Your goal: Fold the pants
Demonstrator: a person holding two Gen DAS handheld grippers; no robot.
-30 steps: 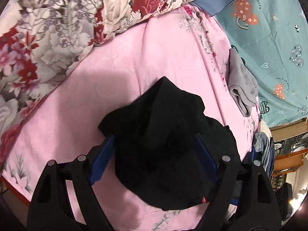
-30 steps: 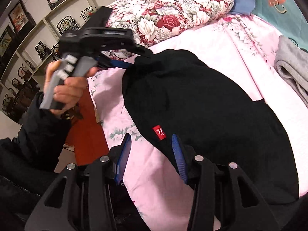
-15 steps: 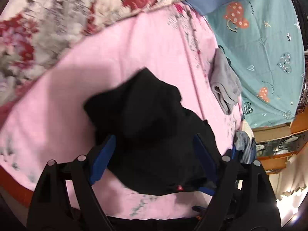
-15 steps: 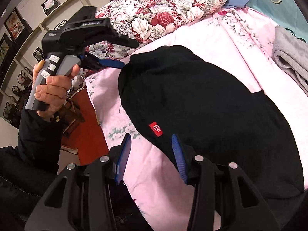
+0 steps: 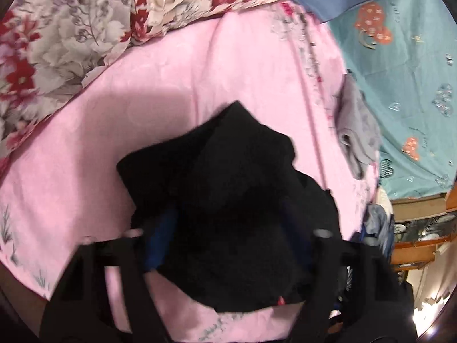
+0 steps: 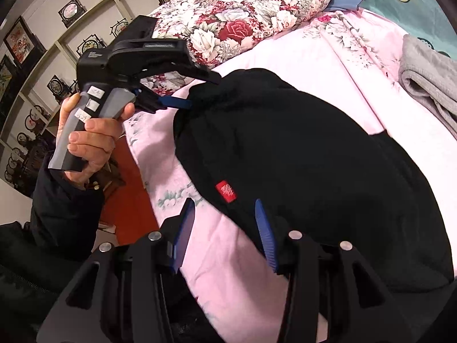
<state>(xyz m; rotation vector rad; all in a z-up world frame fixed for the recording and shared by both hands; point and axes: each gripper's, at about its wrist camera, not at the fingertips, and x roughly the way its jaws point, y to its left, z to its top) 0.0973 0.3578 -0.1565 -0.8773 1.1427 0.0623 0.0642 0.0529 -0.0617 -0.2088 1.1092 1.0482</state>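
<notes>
- The black fleece pants (image 6: 300, 157) lie bunched in a long mound on the pink floral bed sheet (image 6: 217, 257), near the bed's front edge, well short of the rose-patterned quilt (image 6: 251, 14) at the head.
- The left tool (image 5: 228, 228) has just been closing its jaws with cloth between them. In the left wrist view black fabric covers the gap and hides the blue pads (image 5: 160, 234); from the right wrist view it is pinching the near-left end of the pants, beside the person's hand (image 6: 91, 140).
- The right tool (image 6: 225, 228) stands half spread. The pants' hem, just below the red size label (image 6: 227, 191), sits against its right pad; nothing looks pinched.
- The mound's long axis runs from the left tool's end, away from the quilt, toward the grey folded garment (image 6: 428, 85).
- Judged from this, the left hand has its corner and the right hand is nearer the labelled hem. The coming move likely turns on the right tool taking that edge, so both ends can lift together along the long axis.
</notes>
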